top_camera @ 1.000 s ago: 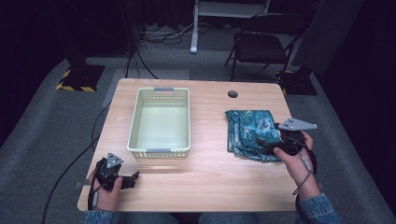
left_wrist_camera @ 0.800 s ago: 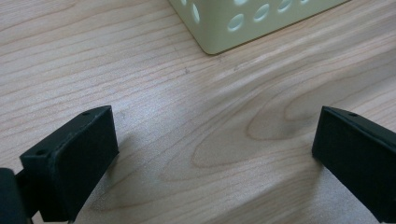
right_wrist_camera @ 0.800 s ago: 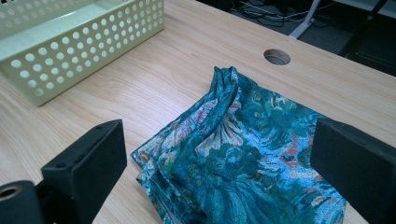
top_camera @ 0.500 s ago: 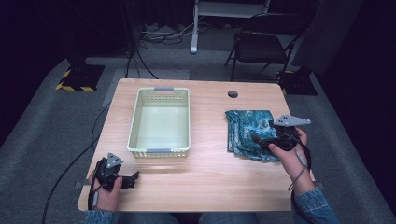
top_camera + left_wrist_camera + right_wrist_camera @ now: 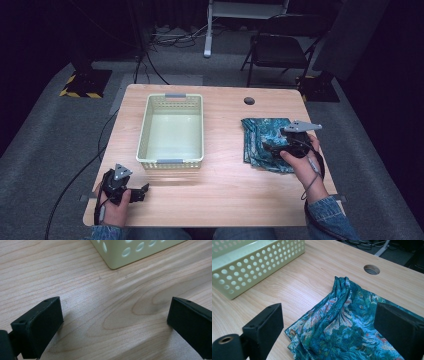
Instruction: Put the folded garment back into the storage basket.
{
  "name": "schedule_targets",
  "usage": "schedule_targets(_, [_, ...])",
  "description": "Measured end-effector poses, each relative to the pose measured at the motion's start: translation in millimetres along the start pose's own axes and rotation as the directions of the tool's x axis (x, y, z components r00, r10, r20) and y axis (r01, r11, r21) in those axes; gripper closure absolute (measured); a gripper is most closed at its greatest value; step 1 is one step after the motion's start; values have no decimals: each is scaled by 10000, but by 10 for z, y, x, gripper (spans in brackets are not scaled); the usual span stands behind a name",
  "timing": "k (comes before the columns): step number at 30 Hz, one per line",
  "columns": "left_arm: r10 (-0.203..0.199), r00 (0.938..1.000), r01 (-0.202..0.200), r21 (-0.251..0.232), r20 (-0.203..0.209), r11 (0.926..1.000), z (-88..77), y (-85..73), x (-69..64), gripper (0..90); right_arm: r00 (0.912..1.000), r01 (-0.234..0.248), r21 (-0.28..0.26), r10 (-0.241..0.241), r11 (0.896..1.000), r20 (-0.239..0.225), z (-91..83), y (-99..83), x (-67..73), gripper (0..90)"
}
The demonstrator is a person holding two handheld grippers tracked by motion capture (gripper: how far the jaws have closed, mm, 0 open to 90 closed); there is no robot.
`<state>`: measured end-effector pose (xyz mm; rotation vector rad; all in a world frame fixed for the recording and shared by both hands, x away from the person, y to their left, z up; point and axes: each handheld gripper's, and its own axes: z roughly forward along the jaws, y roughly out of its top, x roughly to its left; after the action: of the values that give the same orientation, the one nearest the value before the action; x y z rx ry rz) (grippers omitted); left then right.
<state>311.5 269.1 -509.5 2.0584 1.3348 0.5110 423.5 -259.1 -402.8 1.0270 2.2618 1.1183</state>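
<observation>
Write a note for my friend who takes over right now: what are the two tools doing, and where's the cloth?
Right tool: open, jaws spread wide above the near part of the cloth, gripping nothing.
Left tool: open, empty, low over bare table near the corner of the basket.
Cloth: folded and bunched, lying on the right side of the table, apart from the basket.
Basket: empty, left of the cloth.
Done: the right tool is lined up over the cloth.
Left: probably close on the cloth, lift it, and carry it to the basket.

A teal patterned cloth (image 5: 263,140) lies rumpled, seemingly folded, right of the basket (image 5: 171,162).
</observation>
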Motion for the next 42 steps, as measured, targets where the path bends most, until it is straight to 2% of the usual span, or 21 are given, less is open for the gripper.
schedule_targets(3, [1, 10000, -1, -1, 0, 10000, 0, 0, 0, 2, 9999, -14, 76, 15, 10000, -171, 49, -5, 0, 119])
schedule_targets(8, [12, 10000, -12, 3, 7, 10000, 0, 1, 1, 2, 10000, -37, 219, 37, 9998, -14, 126, -31, -9, 145])
schedule_targets(15, [14, 10000, -14, 2, 11, 10000, 1, 1, 1, 2, 9996, -254, 712, 263, 9971, -125, 275, -98, 2, 155])
schedule_targets(16, [14, 10000, -14, 4, 11, 10000, 1, 1, 1, 2, 9990, -361, 867, 383, 9956, -248, 329, -118, 18, 155])
schedule_targets(30, [19, 10000, -19, 5, 10, 10000, 1, 1, 1, 2, 9974, -270, 1485, 367, 9885, -628, 605, -194, 95, 166])
schedule_targets(42, [24, 10000, -24, 6, 13, 10000, 1, 1, 1, 2, 9976, -228, 2034, 357, 9788, -601, 814, -266, 186, 209])
